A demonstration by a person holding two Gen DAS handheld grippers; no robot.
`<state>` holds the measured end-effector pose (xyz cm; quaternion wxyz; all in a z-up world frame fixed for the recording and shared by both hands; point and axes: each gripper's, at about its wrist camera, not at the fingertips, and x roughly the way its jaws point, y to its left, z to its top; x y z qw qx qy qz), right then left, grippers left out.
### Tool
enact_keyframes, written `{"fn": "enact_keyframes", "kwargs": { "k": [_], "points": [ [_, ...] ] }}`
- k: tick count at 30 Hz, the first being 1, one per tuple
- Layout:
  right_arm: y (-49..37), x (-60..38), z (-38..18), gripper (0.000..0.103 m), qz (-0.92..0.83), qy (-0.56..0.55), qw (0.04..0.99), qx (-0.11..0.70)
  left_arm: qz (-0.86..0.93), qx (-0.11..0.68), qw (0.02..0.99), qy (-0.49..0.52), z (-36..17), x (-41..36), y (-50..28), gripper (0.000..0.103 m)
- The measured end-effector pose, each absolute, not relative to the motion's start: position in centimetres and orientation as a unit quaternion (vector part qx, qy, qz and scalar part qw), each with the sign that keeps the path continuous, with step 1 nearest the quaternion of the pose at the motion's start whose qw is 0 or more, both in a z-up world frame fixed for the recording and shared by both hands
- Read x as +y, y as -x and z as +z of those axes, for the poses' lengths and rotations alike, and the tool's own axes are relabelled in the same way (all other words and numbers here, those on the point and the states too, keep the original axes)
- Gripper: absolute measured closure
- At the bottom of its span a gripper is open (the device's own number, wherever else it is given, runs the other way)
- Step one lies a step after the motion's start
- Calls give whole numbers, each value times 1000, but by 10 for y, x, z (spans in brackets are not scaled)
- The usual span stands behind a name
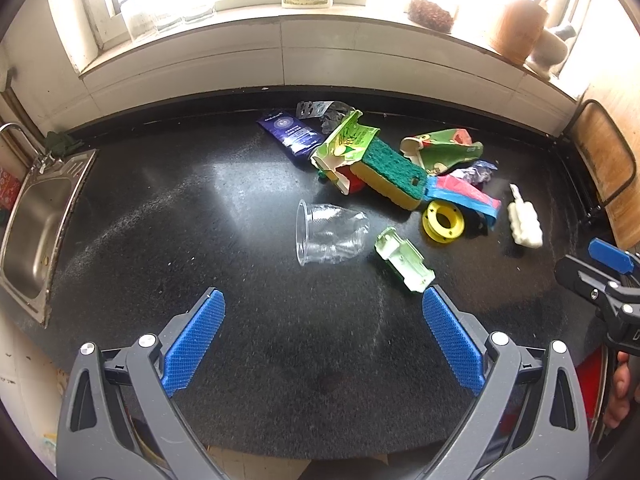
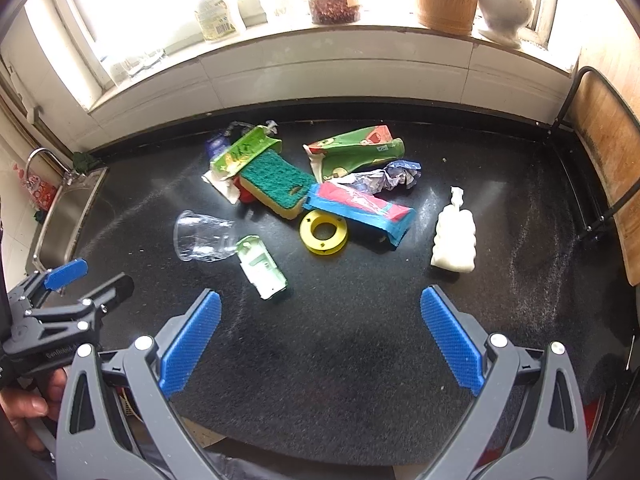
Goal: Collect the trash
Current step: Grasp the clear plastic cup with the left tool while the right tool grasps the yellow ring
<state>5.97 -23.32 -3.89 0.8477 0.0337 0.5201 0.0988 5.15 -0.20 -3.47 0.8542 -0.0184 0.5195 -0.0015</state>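
Observation:
Trash lies in a heap on the black counter (image 1: 280, 340): a clear plastic cup (image 1: 330, 234) on its side, a pale green plastic piece (image 1: 404, 260), a yellow ring (image 1: 443, 222), a green-and-yellow sponge (image 1: 394, 172), green cartons (image 1: 344, 140), a red-and-blue wrapper (image 1: 464, 194), a blue packet (image 1: 290, 132) and a white foam piece (image 1: 525, 222). My left gripper (image 1: 324, 300) is open and empty, short of the cup. My right gripper (image 2: 320, 302) is open and empty, short of the green piece (image 2: 262, 266), ring (image 2: 323, 231) and foam piece (image 2: 455, 236).
A steel sink (image 1: 34, 224) is set in the counter at the left. A windowsill (image 2: 360, 28) at the back holds jars, a bottle and a wooden canister. A wooden board in a black rack (image 2: 608, 160) stands at the right edge.

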Motion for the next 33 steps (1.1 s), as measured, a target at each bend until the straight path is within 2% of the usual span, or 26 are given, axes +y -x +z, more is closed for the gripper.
{"fn": "enact_keyframes", "kwargs": {
  "k": [9,16,27,29,30,31,32,33],
  "points": [
    [-103,-233,-95,6,113,-26,832,543,-8,523,852,21,-78,-9,-113,7],
    [-141,-225,-142,6,123,-22,809,574,14,536,844,-24,-120,-25,-150,7],
    [-180,-199,-196,6,123,43,794,594,33,574,818,-13,-169,-15,-182,7],
    [-183,-198,-200,11,119,45,795,593,32,577,816,-12,-175,-13,-183,9],
    [-183,-196,-199,23,115,58,800,586,26,572,820,-2,-174,-10,-183,16],
    [-183,-195,-197,41,116,65,804,580,23,568,823,5,-173,-8,-183,27],
    [-182,-194,-193,48,124,66,809,571,25,564,825,3,-173,-8,-181,27],
    [-182,-194,-192,48,124,68,809,570,24,564,825,1,-173,-6,-180,27]
  ]
}}
